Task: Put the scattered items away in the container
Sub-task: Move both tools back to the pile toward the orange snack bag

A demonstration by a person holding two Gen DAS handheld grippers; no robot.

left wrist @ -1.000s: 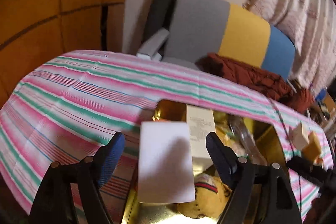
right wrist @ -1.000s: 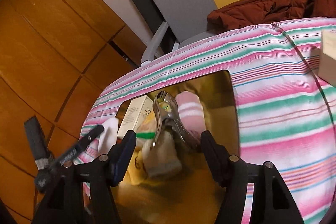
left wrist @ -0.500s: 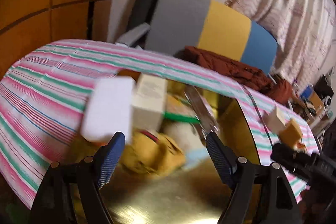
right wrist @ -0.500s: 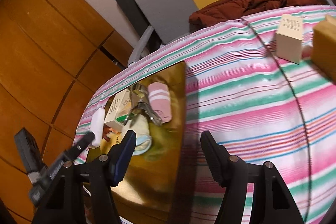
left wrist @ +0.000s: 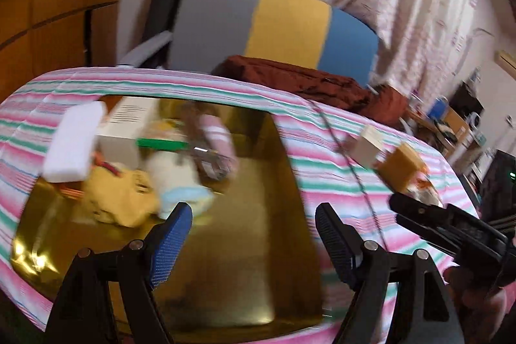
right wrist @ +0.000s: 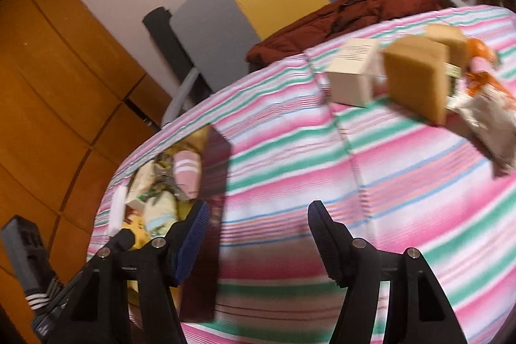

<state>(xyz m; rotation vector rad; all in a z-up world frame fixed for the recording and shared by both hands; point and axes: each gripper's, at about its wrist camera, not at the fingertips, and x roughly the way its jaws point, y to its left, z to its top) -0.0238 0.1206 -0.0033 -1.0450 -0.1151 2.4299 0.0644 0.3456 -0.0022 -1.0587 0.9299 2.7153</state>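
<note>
A shiny gold container (left wrist: 258, 279) sits on the striped cloth. It holds a white sponge (left wrist: 72, 144), a cream box (left wrist: 129, 124), a yellow plush (left wrist: 119, 199), a pink sock (left wrist: 216, 134) and pliers (left wrist: 209, 160). My left gripper (left wrist: 253, 211) hangs open over the container's bare near part, with nothing between its fingers. My right gripper (right wrist: 258, 208) is open and empty over the cloth, just right of the container's wall (right wrist: 216, 170). Farther right on the cloth lie a cream box (right wrist: 353, 76), a tan sponge (right wrist: 416, 79), a second sponge (right wrist: 446, 37) and a snack packet (right wrist: 487, 108).
Behind the table stands a chair with a grey, yellow and blue back (left wrist: 274, 21) and a dark red garment (left wrist: 300, 79) on it. Wooden panels (right wrist: 48, 86) line the left wall. A dark cord (left wrist: 351, 163) crosses the cloth between the container and the loose items.
The white sponge, between my left fingers a second ago, now lies at the container's left side. Both grippers have swung right, away from the filled part and toward the loose items.
</note>
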